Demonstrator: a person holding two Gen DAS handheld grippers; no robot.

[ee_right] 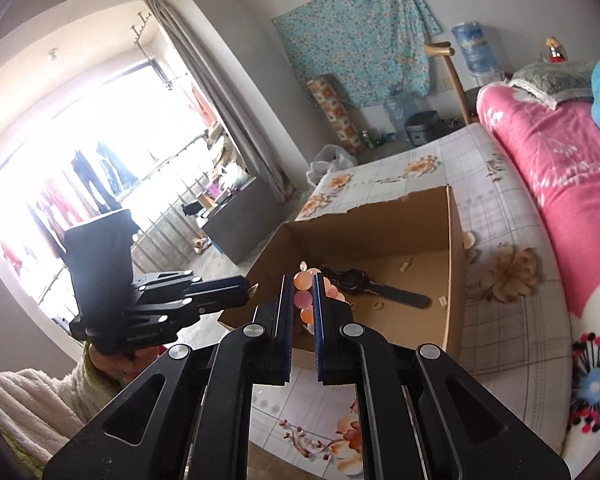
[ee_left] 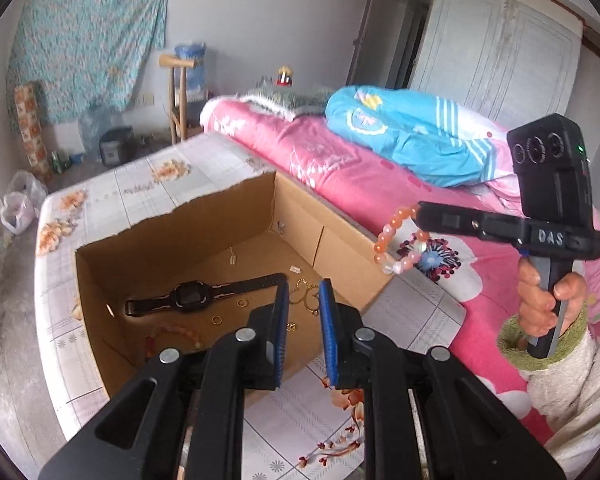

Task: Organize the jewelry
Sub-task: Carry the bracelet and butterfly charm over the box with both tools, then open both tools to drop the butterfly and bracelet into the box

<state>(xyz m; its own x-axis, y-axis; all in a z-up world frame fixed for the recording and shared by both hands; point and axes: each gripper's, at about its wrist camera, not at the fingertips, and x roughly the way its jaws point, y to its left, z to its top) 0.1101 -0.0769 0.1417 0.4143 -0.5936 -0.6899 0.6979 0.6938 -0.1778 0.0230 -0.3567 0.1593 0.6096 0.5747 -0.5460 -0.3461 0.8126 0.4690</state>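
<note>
An open cardboard box (ee_left: 100, 272) stands on the flowered tablecloth. Inside lie a black watch (ee_left: 196, 296), gold rings (ee_left: 217, 320), gold earrings (ee_left: 306, 294) and a beaded bracelet (ee_left: 172, 334). My left gripper (ee_left: 304, 300) is open and empty above the box's near side. My right gripper (ee_left: 420, 210) is shut on an orange and pink bead bracelet (ee_left: 396, 244), held above the box's right edge. In the right wrist view the bracelet (ee_right: 303, 298) sits between the fingers of the right gripper (ee_right: 302, 284), with the box (ee_right: 456, 264) and the watch (ee_right: 376, 286) beyond. The left gripper (ee_right: 246, 290) shows there at the left.
A bed with a pink quilt (ee_left: 340, 168) and a blue pillow (ee_left: 412, 132) runs along the table's right side. The tablecloth (ee_left: 172, 184) extends beyond the box. A wooden chair (ee_left: 178, 100) and bags stand on the floor at the far end.
</note>
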